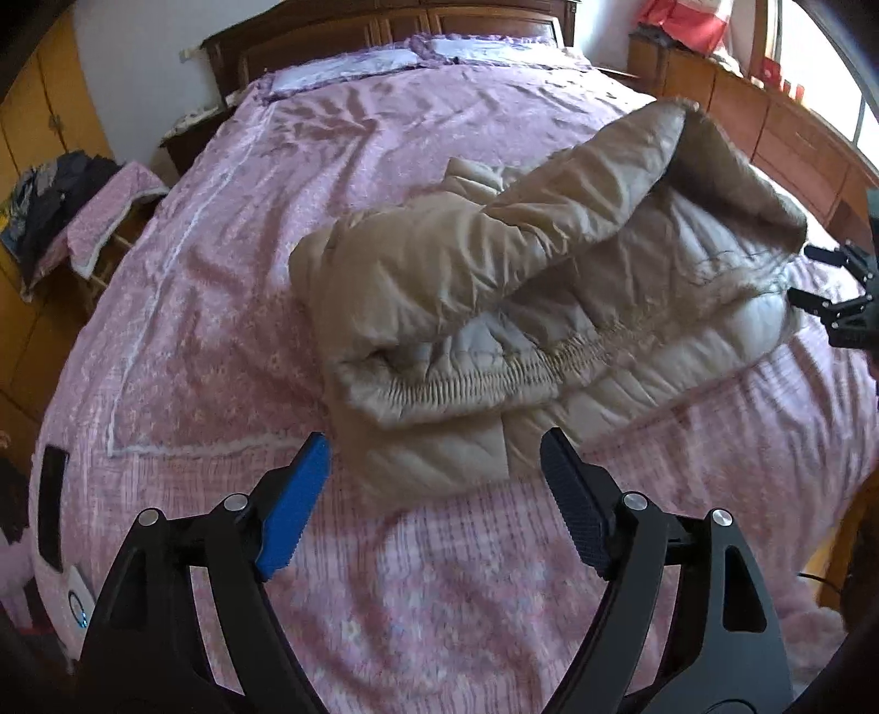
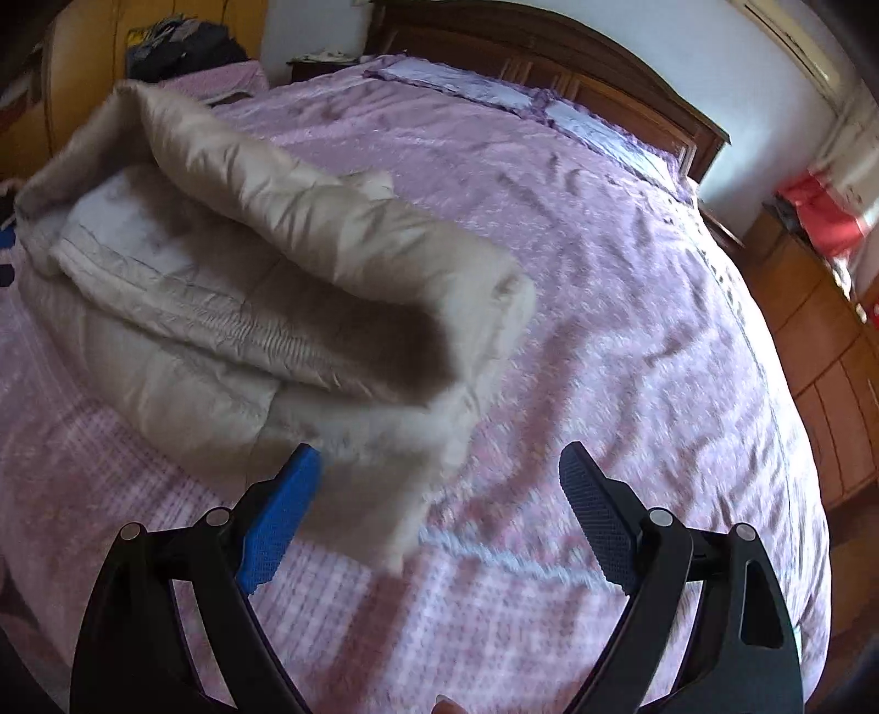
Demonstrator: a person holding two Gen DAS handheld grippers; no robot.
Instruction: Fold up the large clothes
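A beige quilted coat (image 1: 494,307) lies folded in a thick bundle on the pink bedspread (image 1: 220,247), its sleeve laid across the top. My left gripper (image 1: 434,456) is open and empty just in front of the coat's near edge. My right gripper (image 2: 439,467) is open and empty, with the coat's corner (image 2: 384,483) lying between its fingers but not pinched. The coat (image 2: 247,285) fills the left of the right wrist view. The right gripper also shows in the left wrist view (image 1: 824,280) at the coat's right end.
A dark wooden headboard (image 1: 384,27) and pillows (image 1: 351,63) are at the far end. A chair piled with clothes (image 1: 66,219) stands left of the bed. Wooden cabinets (image 1: 769,126) run along the right. A dark phone (image 1: 52,505) lies near the bed's left edge.
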